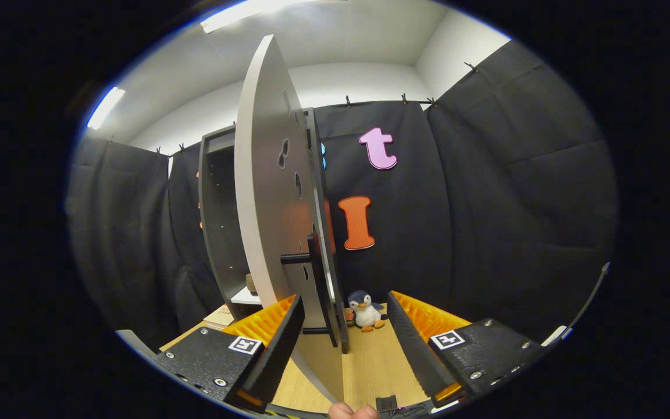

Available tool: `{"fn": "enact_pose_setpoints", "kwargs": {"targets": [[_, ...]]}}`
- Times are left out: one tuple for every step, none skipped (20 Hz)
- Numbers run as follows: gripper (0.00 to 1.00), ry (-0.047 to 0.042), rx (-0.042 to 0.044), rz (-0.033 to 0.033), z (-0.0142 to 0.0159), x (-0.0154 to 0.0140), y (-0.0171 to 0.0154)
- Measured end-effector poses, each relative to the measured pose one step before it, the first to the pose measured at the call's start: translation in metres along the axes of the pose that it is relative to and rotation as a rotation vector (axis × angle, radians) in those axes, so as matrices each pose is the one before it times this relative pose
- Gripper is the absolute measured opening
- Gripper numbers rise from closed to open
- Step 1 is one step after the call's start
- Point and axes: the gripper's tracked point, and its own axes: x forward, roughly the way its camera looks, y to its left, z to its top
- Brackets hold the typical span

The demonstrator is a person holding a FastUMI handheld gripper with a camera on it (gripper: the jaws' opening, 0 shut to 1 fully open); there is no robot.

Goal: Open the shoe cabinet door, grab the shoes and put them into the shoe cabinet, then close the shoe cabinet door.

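Standing edge-on between the spread fingers, the shoe cabinet door (265, 192) was seen swung wide, its pale panel reaching down almost to the hand-held gripper (344, 317). A dark handle (306, 256) was fixed partway up the door, and the dark cabinet (216, 215) was found just behind it, with its inside exposed and a small brownish item on a pale shelf, too hidden to name. The fingers were held apart with nothing pinched; the door's lower edge ran between them, and no contact could be confirmed. A plush penguin (365, 309) was set on the wooden tabletop (370, 366) beyond the fingers, beside the door's foot, and fingertips of a person (352, 412) were glimpsed beneath the gripper. The opening step was judged done or nearly so. No shoes could be made out, so the next move was judged to call for the gripper being drawn clear of the door and turned to find them.
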Motion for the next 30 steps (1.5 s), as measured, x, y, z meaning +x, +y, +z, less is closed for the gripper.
{"fn": "enact_pose_setpoints", "kwargs": {"targets": [[0.9, -0.0012, -0.00701, 0.00516, -0.00049, -0.00126, 0.00498], [0.9, 0.00044, -0.00268, 0.00523, 0.00029, -0.00105, 0.00527], [0.9, 0.00255, 0.00234, 0.0031, -0.00014, -0.001, 0.00489], [0.9, 0.00084, 0.00454, 0.00188, -0.00053, -0.0014, 0.00405], [0.9, 0.00092, 0.0049, 0.00024, -0.00086, -0.00091, 0.0034], [0.9, -0.00085, 0.00615, -0.0015, -0.00088, 0.00013, 0.00375], [0.9, 0.0031, 0.00735, -0.00144, -0.0011, -0.00045, 0.00565], [0.9, 0.00282, 0.00917, 0.0017, -0.00128, -0.00073, 0.00604], [0.9, 0.00331, 0.0067, 0.00485, -0.00121, 0.00028, 0.00708], [0.9, 0.00159, 0.00587, 0.00375, -0.00064, 0.00074, 0.00658], [0.9, 0.00343, 0.00474, 0.00432, -0.00123, 0.00034, 0.00628], [0.9, 0.0048, 0.00328, 0.00595, -0.00107, 0.0017, 0.00799], [0.9, 0.00575, 0.00296, 0.00641, -0.00126, 0.00138, 0.00895], [0.9, 0.0081, 0.00306, 0.00565, -0.00059, 0.00276, 0.01], [0.9, 0.00661, 0.00046, 0.00515, -0.00205, 0.00249, 0.0099], [0.9, 0.00363, -0.00122, 0.00404, -0.00162, 0.00397, 0.01144], [0.9, -0.00034, -0.00437, 0.00273, 0.00022, 0.004, 0.01031], [0.9, -0.00538, 0.00005, -0.00441, 0.00122, 0.00559, 0.00947], [0.9, -0.00791, 0.01002, -0.00777, 0.00244, 0.00619, 0.00882], [0.9, -0.00517, 0.01399, -0.00101, 0.00108, 0.00699, 0.00948], [0.9, 0.00258, 0.01522, 0.00106, -0.00156, 0.00667, 0.01015], [0.9, 0.00767, 0.01185, 0.00267, -0.00178, 0.00655, 0.01158], [0.9, 0.00659, 0.00311, 0.00552, -0.00237, 0.00541, 0.01238], [0.9, 0.00693, -0.00625, 0.01108, -0.00239, 0.00618, 0.01259], [0.9, 0.00923, -0.01165, 0.01349, -0.0035, 0.00682, 0.01371], [0.9, 0.00942, -0.01541, 0.00929, -0.00364, 0.00724, 0.01369], [0.9, 0.00847, -0.01745, 0.00179, -0.00276, 0.01005, 0.01127], [0.9, 0.00736, -0.01223, 0.00005, -0.00318, 0.01058, 0.0101], [0.9, 0.00977, -0.00608, 0.0071, -0.00301, 0.01317, 0.01288], [0.9, 0.0058, 0.00099, 0.00596, -0.00301, 0.01231, 0.00983]]}}
